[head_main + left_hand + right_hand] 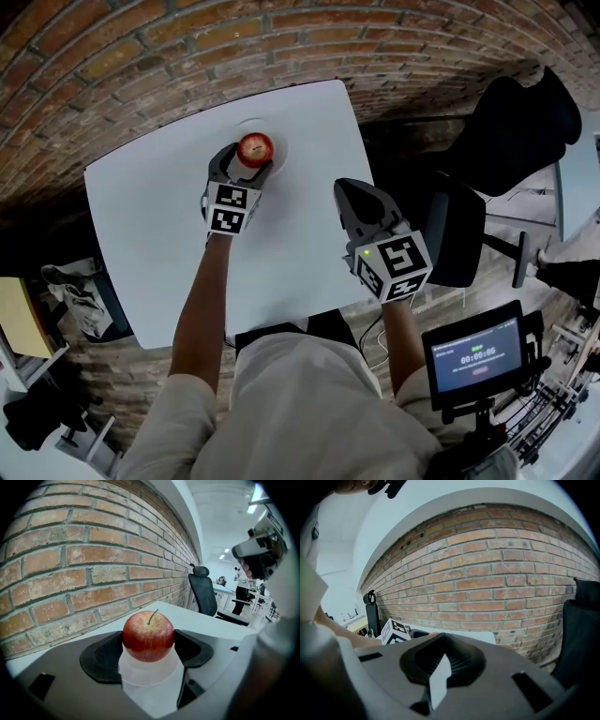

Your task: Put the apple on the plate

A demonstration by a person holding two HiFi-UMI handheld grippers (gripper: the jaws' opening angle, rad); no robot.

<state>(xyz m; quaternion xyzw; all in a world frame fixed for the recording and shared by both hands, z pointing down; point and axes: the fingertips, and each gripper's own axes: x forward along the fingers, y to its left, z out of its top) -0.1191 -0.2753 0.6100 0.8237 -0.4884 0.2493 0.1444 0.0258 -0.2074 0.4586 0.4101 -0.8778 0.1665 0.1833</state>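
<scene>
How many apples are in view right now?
1. The red apple sits between the jaws of the left gripper, over the white plate near the table's far edge. None seems hidden.

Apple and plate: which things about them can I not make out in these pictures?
1. Head view: the plate is white on the white table, so its rim barely shows; the apple and the left gripper cover its near part.
2. Left gripper view: the apple's own bulge hides whether it rests on the plate or hangs just above it, between the tongs.
3. Right gripper view: both are hidden behind the left gripper's marker cube.
</scene>
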